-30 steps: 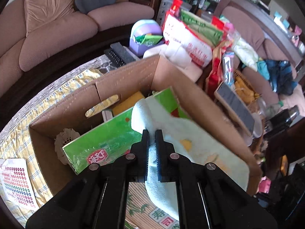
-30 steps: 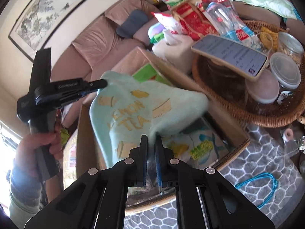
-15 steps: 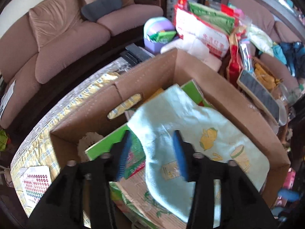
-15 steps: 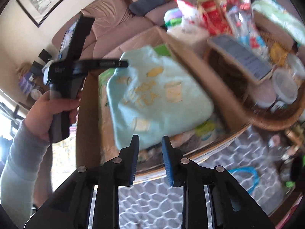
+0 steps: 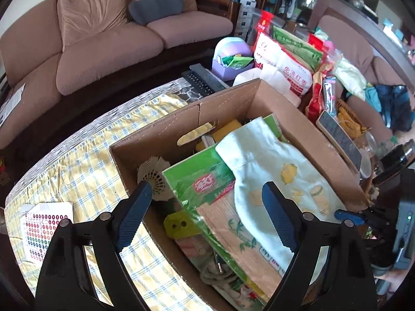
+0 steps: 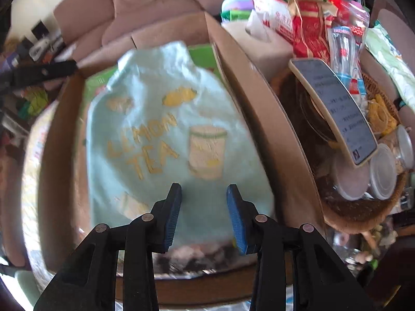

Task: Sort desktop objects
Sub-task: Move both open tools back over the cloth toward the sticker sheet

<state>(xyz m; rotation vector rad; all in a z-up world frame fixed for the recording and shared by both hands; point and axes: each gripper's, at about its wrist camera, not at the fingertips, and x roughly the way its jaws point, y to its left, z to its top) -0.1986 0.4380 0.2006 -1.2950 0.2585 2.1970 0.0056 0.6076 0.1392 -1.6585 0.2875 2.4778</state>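
Note:
A pale green towel point(image 5: 280, 171) printed "LEMON TEA" point(image 6: 155, 140) lies loose inside the open cardboard box point(image 5: 228, 103), on top of a green snack packet point(image 5: 202, 181) and other items. My left gripper point(image 5: 207, 194) is open and empty above the box's near side. My right gripper point(image 6: 203, 191) is open and empty just above the towel's near edge. The box wall point(image 6: 259, 114) shows in the right wrist view, and the right gripper's tip point(image 5: 347, 213) shows at the box's right corner in the left wrist view.
A wicker basket point(image 6: 363, 212) with jars and a phone point(image 6: 334, 103) stands right of the box. Snack bags point(image 5: 285, 59), a tissue box point(image 6: 262, 44) and remotes point(image 5: 205, 80) lie behind it. A checked cloth point(image 5: 85, 171) with a sticker sheet point(image 5: 41, 233) covers the table's left.
Both grippers were shut on the towel, holding it spread over the box. Both have opened and drawn back, and the towel now rests in the box.

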